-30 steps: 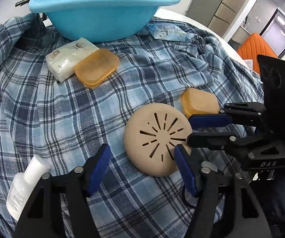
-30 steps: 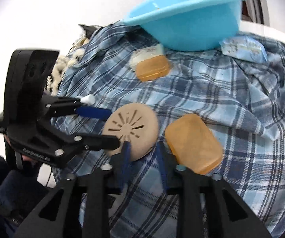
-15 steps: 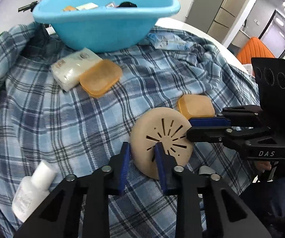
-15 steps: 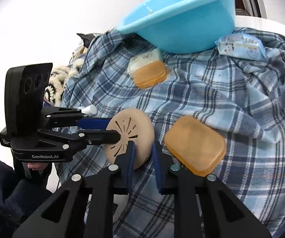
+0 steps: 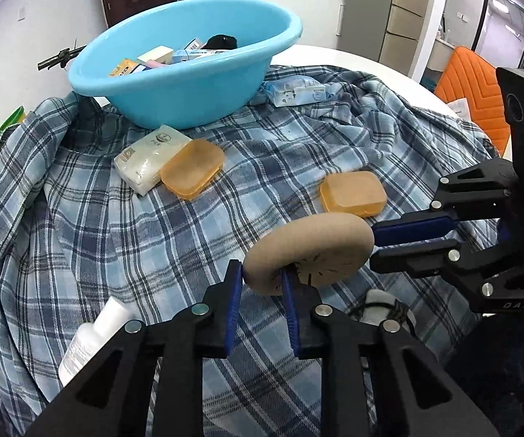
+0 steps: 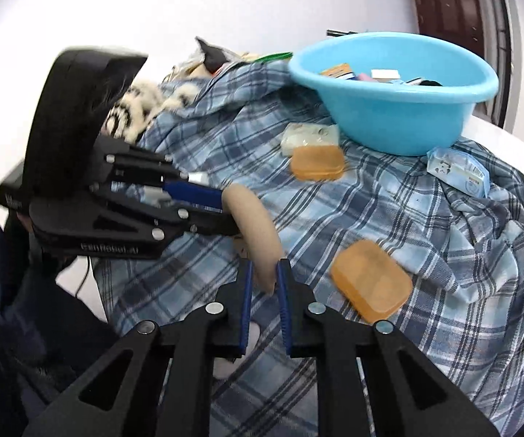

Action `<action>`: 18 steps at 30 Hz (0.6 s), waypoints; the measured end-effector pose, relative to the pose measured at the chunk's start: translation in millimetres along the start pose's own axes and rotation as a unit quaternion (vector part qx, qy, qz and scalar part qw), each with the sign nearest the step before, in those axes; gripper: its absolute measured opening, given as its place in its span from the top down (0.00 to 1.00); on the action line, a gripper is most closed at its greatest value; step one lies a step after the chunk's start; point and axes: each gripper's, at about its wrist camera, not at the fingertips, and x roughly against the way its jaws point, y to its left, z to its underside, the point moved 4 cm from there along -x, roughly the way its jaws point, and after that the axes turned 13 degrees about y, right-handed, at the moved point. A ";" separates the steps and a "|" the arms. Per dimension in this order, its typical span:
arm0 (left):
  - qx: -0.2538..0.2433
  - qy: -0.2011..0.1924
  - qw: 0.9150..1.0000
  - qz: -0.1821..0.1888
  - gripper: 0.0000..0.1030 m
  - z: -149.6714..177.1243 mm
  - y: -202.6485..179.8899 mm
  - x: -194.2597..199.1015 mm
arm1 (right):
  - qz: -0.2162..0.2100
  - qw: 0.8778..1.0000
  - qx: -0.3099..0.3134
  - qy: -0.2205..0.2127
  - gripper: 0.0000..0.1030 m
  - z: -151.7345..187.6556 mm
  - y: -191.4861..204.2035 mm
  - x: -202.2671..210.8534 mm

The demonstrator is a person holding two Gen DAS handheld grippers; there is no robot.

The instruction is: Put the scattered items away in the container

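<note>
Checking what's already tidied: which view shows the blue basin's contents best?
The left wrist view: it looks down into the blue basin, showing several small boxes and a dark item. The right wrist view sees the basin lower, contents mostly behind its rim.

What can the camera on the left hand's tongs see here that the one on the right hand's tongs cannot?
Only the left wrist view shows the white bottle lying on the cloth near its tongs, and an orange chair in the room behind.

Only the right wrist view shows the black-and-white furry fabric beyond the cloth's edge.

Both show the tan round disc, gripped at opposite edges by the left tongs and right tongs, the blue basin, two orange cases and the plaid cloth.
</note>
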 end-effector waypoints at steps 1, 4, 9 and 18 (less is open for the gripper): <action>0.002 0.000 1.000 0.002 0.77 1.2 0.3 0.2 | 0.002 1.000 0.006 0.002 0.87 1.3 1.7 0.1; 0.012 0.009 1.000 0.018 0.77 5.1 2.6 -2.8 | 0.010 1.000 0.018 -0.006 0.87 2.6 4.8 0.5; 0.017 0.039 0.999 0.026 0.77 10.6 0.3 -17.4 | 0.043 0.999 0.027 -0.010 0.82 -8.0 -8.8 -5.0; 0.038 0.028 0.999 0.015 0.75 -1.4 16.4 -13.1 | -0.035 0.997 -0.065 0.032 0.68 -18.2 -43.6 -31.3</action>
